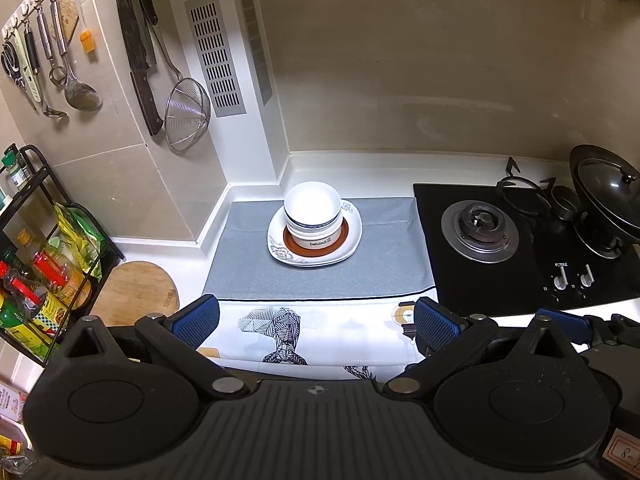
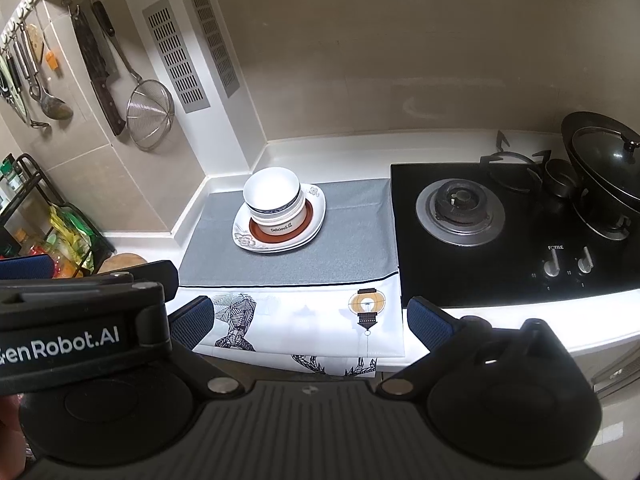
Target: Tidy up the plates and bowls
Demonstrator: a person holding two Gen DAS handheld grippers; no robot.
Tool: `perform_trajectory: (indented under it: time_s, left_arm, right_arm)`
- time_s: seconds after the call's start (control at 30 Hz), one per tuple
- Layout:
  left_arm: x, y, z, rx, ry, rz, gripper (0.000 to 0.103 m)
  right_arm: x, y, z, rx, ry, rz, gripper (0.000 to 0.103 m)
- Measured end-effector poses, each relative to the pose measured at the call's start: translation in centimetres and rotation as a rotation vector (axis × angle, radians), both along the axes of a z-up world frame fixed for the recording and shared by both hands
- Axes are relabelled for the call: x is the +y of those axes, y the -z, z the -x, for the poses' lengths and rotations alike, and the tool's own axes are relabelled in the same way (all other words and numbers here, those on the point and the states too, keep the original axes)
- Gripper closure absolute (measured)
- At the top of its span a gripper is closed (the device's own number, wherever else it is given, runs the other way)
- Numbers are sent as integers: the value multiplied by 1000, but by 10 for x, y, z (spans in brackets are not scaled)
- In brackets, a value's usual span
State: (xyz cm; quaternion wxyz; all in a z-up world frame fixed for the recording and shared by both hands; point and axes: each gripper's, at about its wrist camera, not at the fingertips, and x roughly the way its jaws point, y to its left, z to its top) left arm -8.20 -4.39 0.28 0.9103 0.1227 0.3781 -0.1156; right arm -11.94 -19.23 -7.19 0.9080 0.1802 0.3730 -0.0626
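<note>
Now both the left gripper (image 1: 316, 326) and right gripper (image 2: 308, 320) hover wide apart, holding nothing, near the stacked bowls (image 1: 313, 216) on plates (image 1: 352, 240) atop a grey mat (image 1: 240, 264).

Dim warm overhead light, glare on white counter (image 1: 400, 168), fisheye-bent darkened edges, sharp focus.
</note>
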Motion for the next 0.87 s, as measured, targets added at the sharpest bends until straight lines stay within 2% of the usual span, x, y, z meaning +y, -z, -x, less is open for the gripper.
perform_trajectory:
  time_s: [0.6, 0.87]
  left_arm:
    - [6, 2, -11, 23, 8, -12, 0]
    - [18, 9, -35, 36, 20, -3, 0]
  right_arm:
    - [8, 2, -10, 12, -8, 0, 1]
    - [20, 5, -33, 28, -12, 20, 1]
